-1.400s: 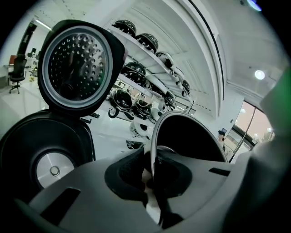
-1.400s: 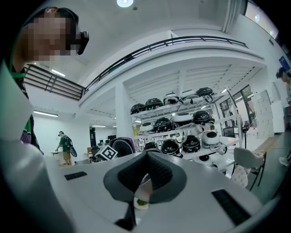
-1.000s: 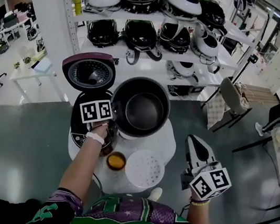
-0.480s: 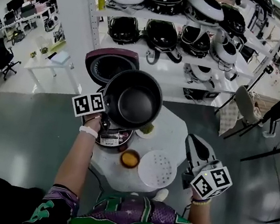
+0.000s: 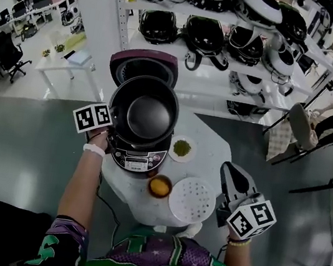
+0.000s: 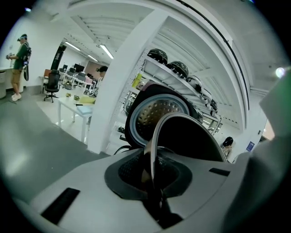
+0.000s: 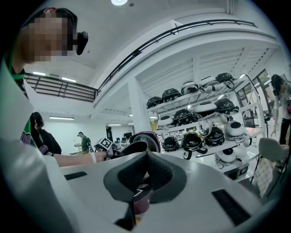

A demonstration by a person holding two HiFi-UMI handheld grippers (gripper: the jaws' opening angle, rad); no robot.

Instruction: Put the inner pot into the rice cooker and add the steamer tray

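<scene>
Left hand-held gripper (image 5: 109,130): clenched on the pot's left rim; in the left gripper view the thin rim ran edge-on between its pads
Pot (image 5: 143,114): black, mouth up, held over the cooker and covering its opening in the head view; whether it was seated inside could not be told
Cooker (image 5: 138,156): stood on the left part of the surface, control panel towards the person
Lid (image 5: 144,69): maroon, swung open, upright just behind the pot, its dimpled metal inner face towards the pot
Tray (image 5: 192,200): white perforated disc, lay flat near the front edge of the surface, right of the cooker, apart from both grippers
Right hand-held gripper (image 5: 230,170): jaws clenched together on nothing, at the right edge of the surface, just beside the tray and clear of it
Bowl (image 5: 159,186): small, orange contents, between the cooker and the tray
Dish (image 5: 182,147): small, green contents, just right of the cooker
Surface (image 5: 211,159): round and white
Shelves (image 5: 223,75): behind the surface, carrying rows of other black and white cookers
</scene>
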